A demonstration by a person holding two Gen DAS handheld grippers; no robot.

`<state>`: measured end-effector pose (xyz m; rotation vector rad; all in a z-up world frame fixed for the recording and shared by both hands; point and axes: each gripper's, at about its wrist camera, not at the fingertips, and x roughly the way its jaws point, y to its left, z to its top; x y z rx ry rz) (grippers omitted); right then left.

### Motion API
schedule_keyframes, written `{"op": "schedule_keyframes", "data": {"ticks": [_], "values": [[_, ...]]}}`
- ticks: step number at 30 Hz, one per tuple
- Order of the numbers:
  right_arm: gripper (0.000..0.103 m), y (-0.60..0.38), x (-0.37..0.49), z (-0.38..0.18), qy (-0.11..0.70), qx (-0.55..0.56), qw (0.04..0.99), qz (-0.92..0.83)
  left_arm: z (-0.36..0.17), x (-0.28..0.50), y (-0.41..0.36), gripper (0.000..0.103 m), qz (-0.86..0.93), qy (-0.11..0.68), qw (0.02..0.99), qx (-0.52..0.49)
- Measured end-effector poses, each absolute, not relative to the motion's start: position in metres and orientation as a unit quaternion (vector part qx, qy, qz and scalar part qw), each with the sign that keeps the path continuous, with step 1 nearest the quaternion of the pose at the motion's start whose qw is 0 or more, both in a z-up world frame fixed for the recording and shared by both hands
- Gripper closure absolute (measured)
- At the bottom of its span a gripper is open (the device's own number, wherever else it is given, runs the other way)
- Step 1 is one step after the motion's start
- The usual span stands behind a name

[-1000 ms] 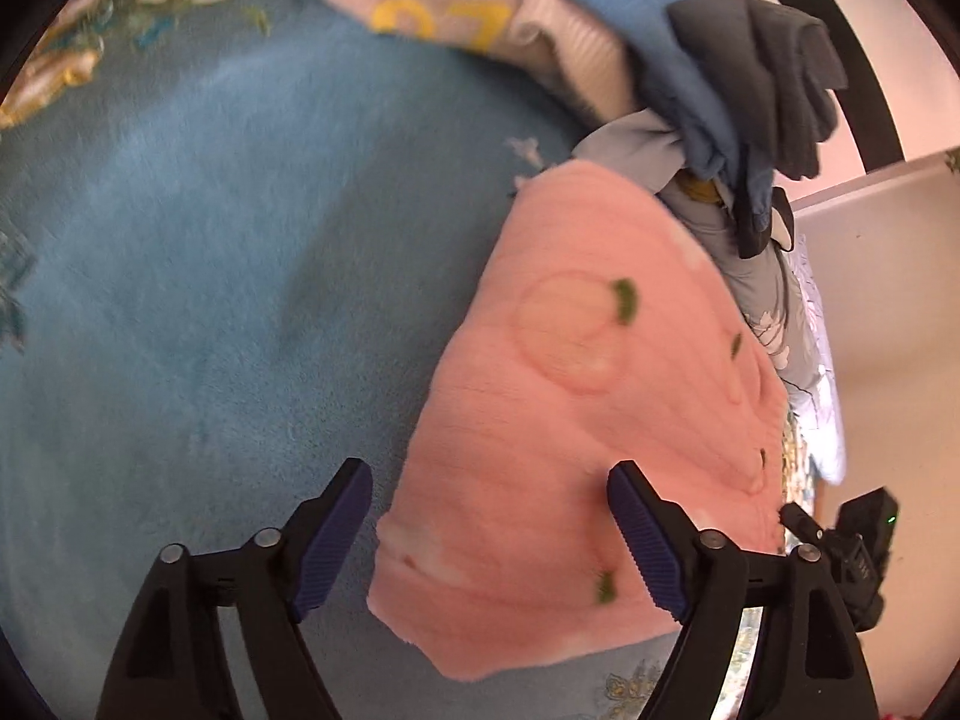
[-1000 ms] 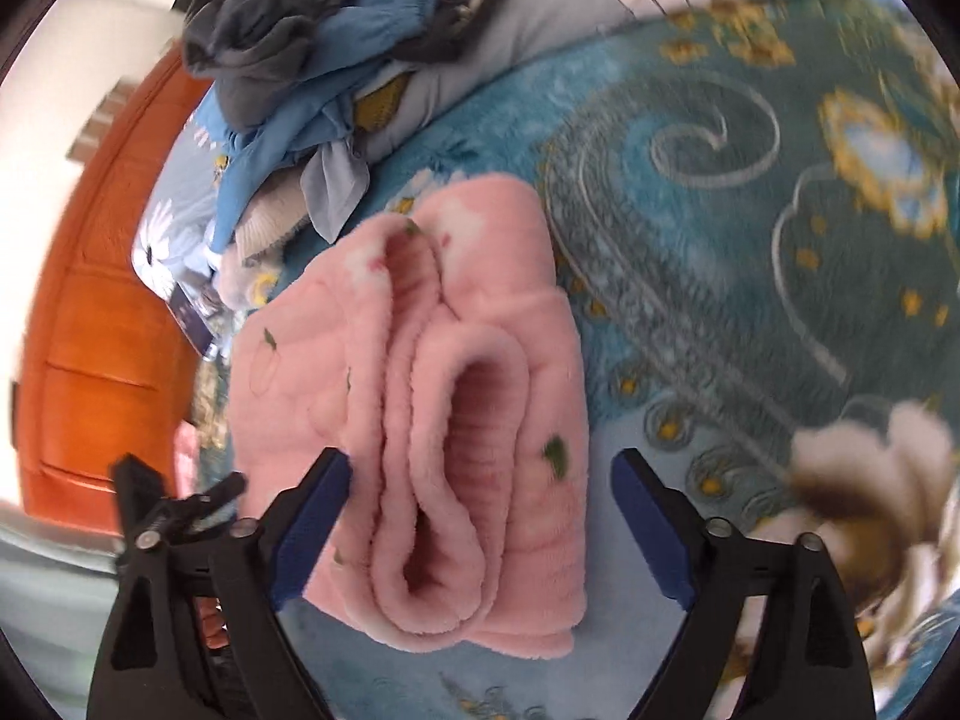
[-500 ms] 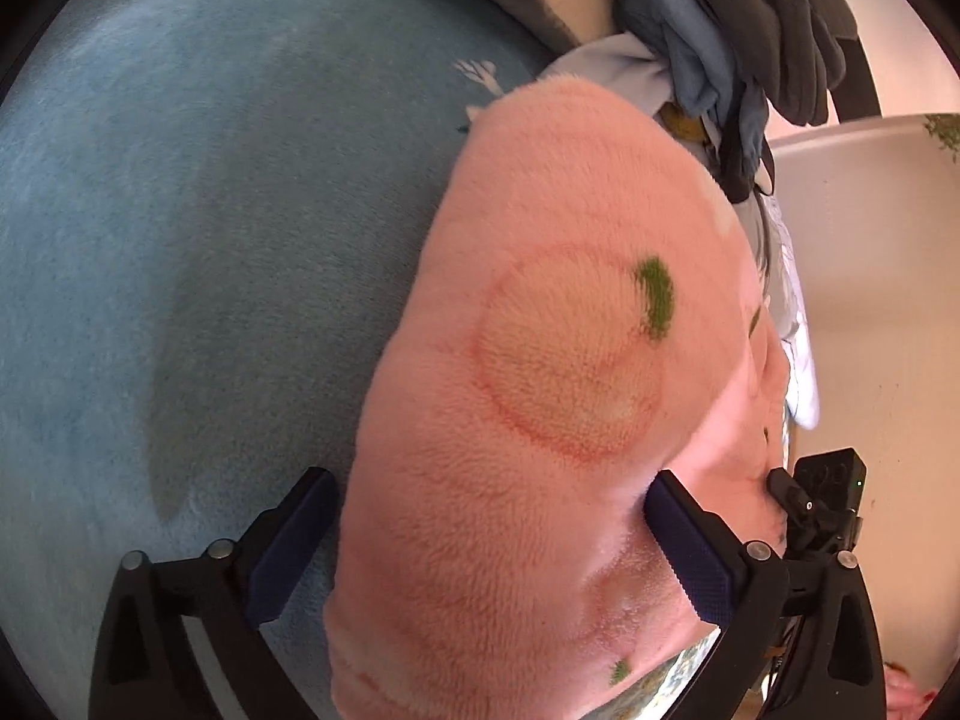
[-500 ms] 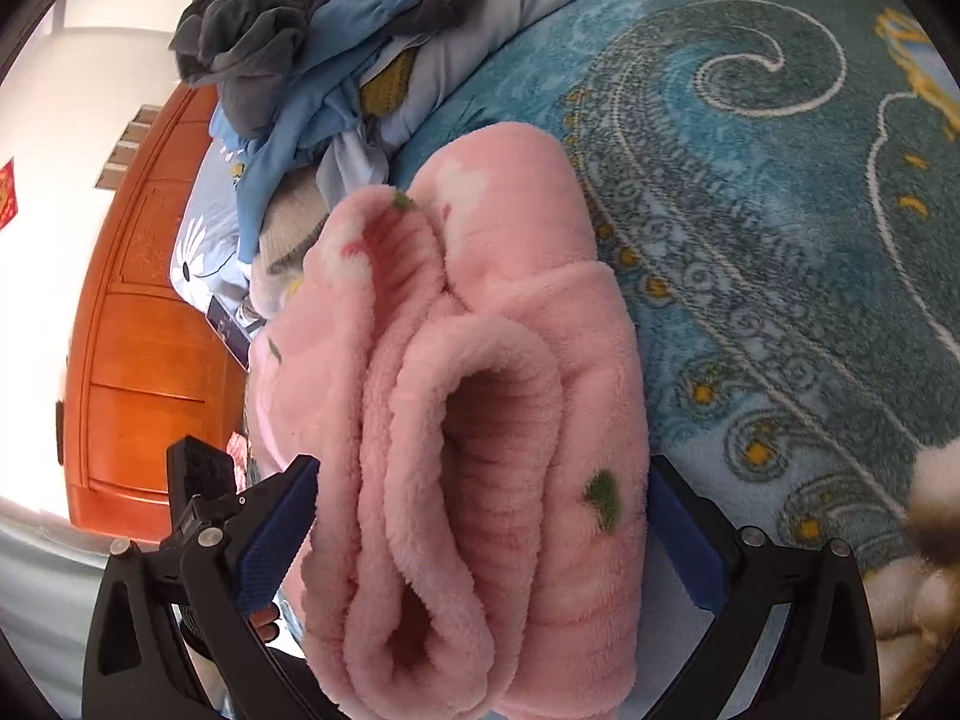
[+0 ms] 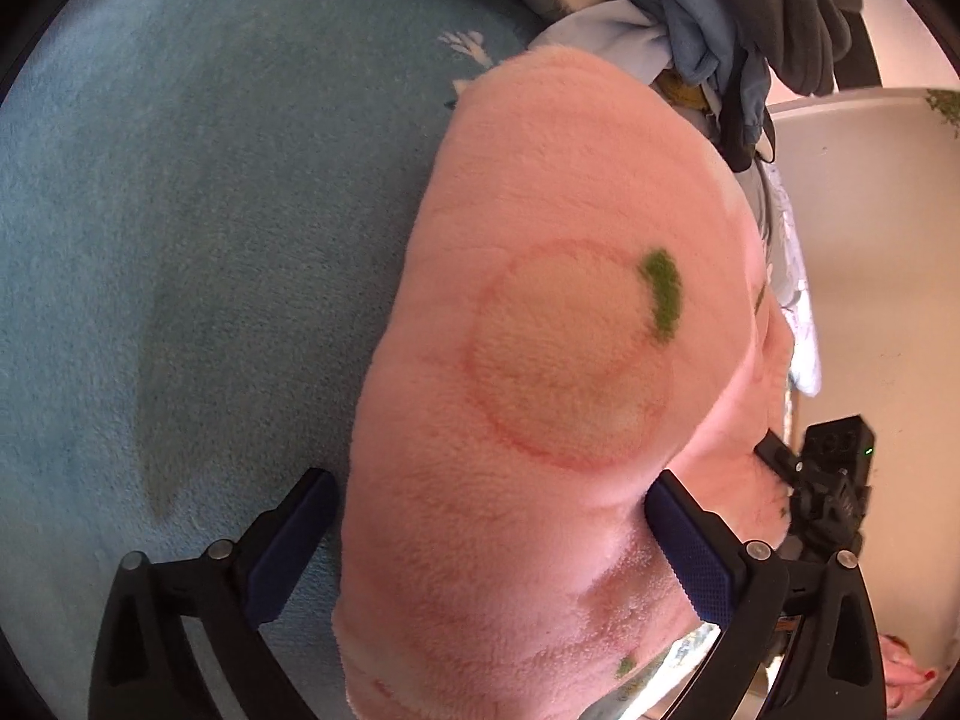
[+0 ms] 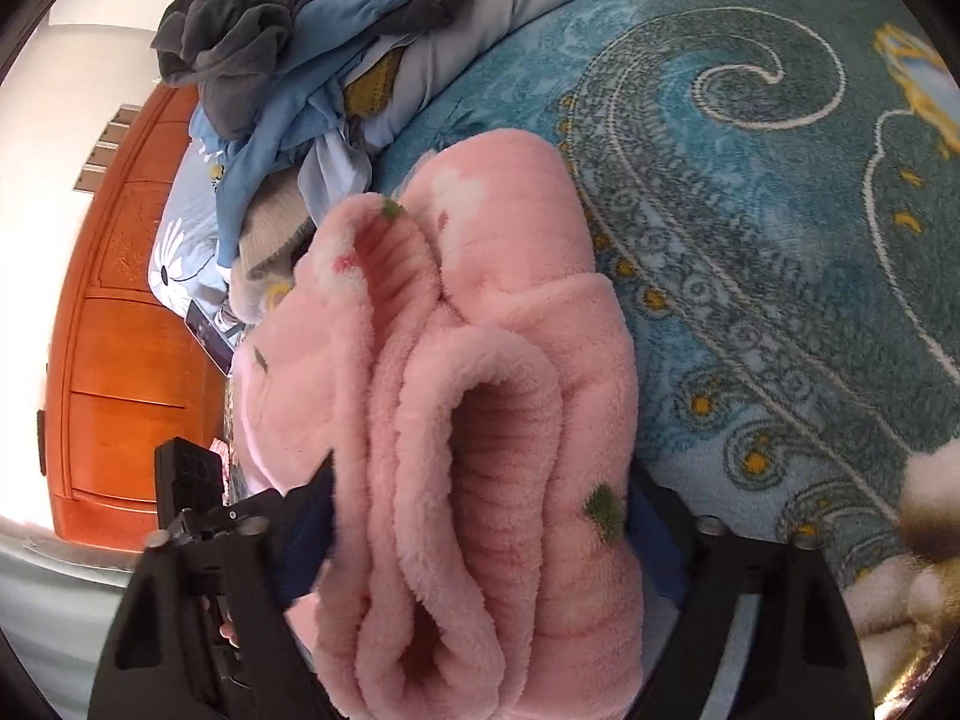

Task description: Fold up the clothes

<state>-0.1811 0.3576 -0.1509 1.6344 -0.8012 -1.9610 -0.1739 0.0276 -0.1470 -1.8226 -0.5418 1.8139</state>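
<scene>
A folded pink fleece garment (image 5: 540,360) with peach and green-leaf prints lies on a blue patterned blanket (image 5: 180,240). My left gripper (image 5: 489,546) has its jaws on either side of one end of the bundle, pressing against the fleece. My right gripper (image 6: 480,546) straddles the opposite end, where the folded layers (image 6: 480,480) show; its blue pads are squeezed against the bundle. The other gripper shows in each view, in the left wrist view (image 5: 834,480) and in the right wrist view (image 6: 192,498).
A heap of unfolded clothes (image 6: 288,60), grey, blue and cream, lies just behind the pink bundle, also in the left wrist view (image 5: 750,12). An orange wooden cabinet (image 6: 120,330) stands beyond the bed. A white wall (image 5: 870,300) is to the right.
Both grippers moved forward from either end onto the pink bundle, which now fills the space between their jaws. The right gripper's jaws have narrowed against the fleece.
</scene>
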Motion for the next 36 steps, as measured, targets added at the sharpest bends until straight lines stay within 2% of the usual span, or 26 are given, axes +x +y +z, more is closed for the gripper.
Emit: {"op": "schedule_keyframes", "data": {"ticks": [2, 4, 9, 12, 15, 23, 36], "values": [[0.027, 0.356, -0.182, -0.149, -0.285, 0.596, 0.232, -0.714, -0.143, -0.171, 0.028, 0.005, 0.675, -0.199, 0.248, -0.666], [0.04, 0.355, -0.181, -0.146, -0.274, 0.597, 0.235, -0.716, -0.14, -0.168, 0.029, 0.019, 0.677, -0.207, 0.243, -0.664], [0.05, 0.356, -0.182, -0.139, -0.266, 0.602, 0.234, -0.715, -0.122, -0.158, 0.036, 0.043, 0.693, -0.2, 0.227, -0.654], [0.055, 0.362, -0.18, -0.13, -0.268, 0.599, 0.244, -0.713, -0.101, -0.15, 0.045, 0.051, 0.71, -0.178, 0.221, -0.645], [0.056, 0.378, -0.175, -0.115, -0.26, 0.593, 0.253, -0.719, -0.078, -0.136, 0.061, 0.055, 0.721, -0.161, 0.232, -0.633], [0.057, 0.457, -0.149, -0.075, -0.24, 0.572, 0.252, -0.742, -0.046, -0.071, 0.13, 0.056, 0.711, -0.13, 0.307, -0.619], [0.057, 0.665, -0.064, -0.037, -0.206, 0.576, 0.139, -0.779, -0.024, 0.03, 0.355, 0.056, 0.639, -0.031, 0.443, -0.628]]}}
